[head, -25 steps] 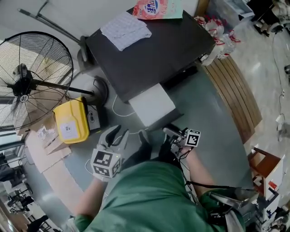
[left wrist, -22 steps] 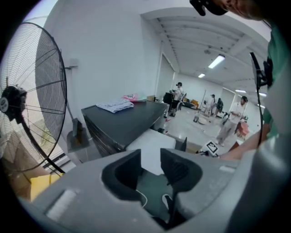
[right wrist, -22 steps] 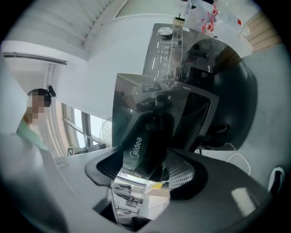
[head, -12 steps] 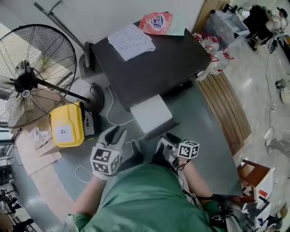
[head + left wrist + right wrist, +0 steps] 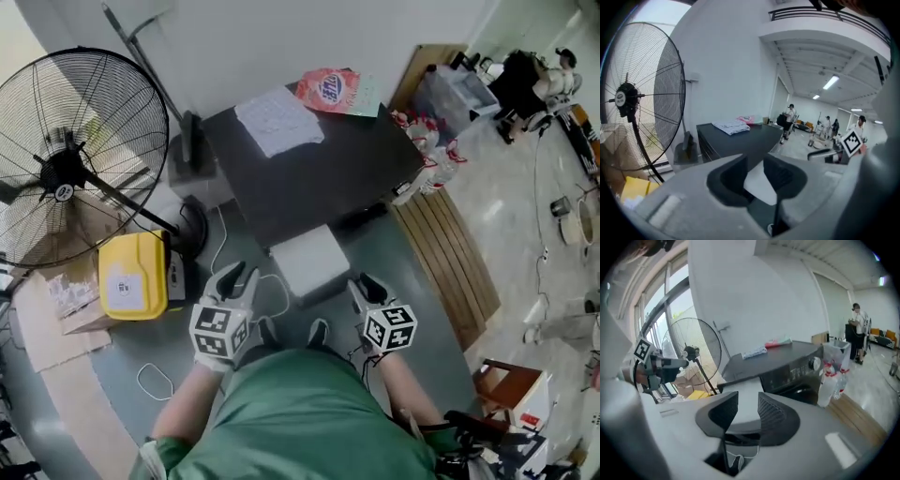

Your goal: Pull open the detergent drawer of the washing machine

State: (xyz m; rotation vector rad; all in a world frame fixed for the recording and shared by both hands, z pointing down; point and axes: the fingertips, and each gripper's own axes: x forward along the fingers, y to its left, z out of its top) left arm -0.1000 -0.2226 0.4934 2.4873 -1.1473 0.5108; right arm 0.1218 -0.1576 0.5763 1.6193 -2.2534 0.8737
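The dark-topped washing machine (image 5: 319, 169) stands against the wall. Its white detergent drawer (image 5: 309, 261) sticks out toward me, pulled open. My left gripper (image 5: 240, 277) hovers just left of the drawer's front, and my right gripper (image 5: 367, 284) is at its front right corner; neither touches it. In the left gripper view the jaws (image 5: 754, 176) are closing with a gap and nothing between them; the white drawer (image 5: 758, 186) shows beyond. The right gripper's jaws (image 5: 747, 412) are closing too, empty, with the drawer (image 5: 745, 392) ahead.
A large standing fan (image 5: 70, 159) and a yellow container (image 5: 131, 275) are at the left. A folded cloth (image 5: 278, 120) and a detergent bag (image 5: 333, 92) lie on the machine. Bottles (image 5: 433, 155) and a wooden platform (image 5: 450, 253) are at the right. People stand far off.
The right gripper has rolled so its marker cube faces up, and its jaws have narrowed. The left gripper has risen a little with its jaws narrower. The drawer stays out.
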